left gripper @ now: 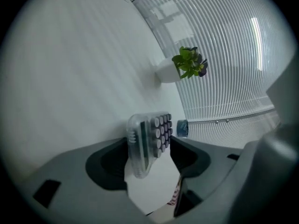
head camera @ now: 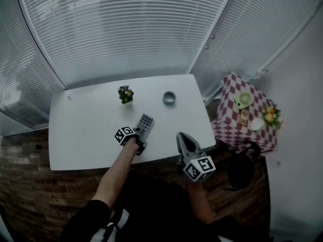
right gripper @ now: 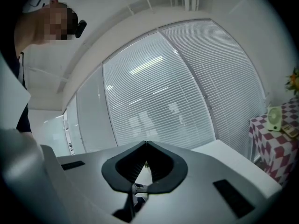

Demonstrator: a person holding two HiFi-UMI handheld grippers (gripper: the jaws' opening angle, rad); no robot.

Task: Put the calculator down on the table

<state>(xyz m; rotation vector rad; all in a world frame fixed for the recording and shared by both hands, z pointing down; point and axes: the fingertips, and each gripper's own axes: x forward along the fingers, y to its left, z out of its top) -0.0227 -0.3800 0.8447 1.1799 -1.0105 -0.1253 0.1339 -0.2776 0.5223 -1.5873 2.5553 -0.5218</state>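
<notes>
The calculator (head camera: 145, 122) lies keys-up on the white tabletop (head camera: 86, 130), near its front edge and roughly midway along it. The left tool (head camera: 140, 137) is released: its jaws stand apart on either side of the calculator's near end, with a gap visible on the key side. The right tool (right gripper: 146, 143) is clenched on nothing, tips together, held off the tabletop's front right corner. Farther back stand a small potted plant (head camera: 125, 94) and a grey ring (head camera: 169, 98), well apart.

The grey left gripper (left gripper: 149, 146) and right gripper (right gripper: 146, 146) bear white cubes (head camera: 200, 168) with black square markers, below a dark sleeve (head camera: 83, 221)
</notes>
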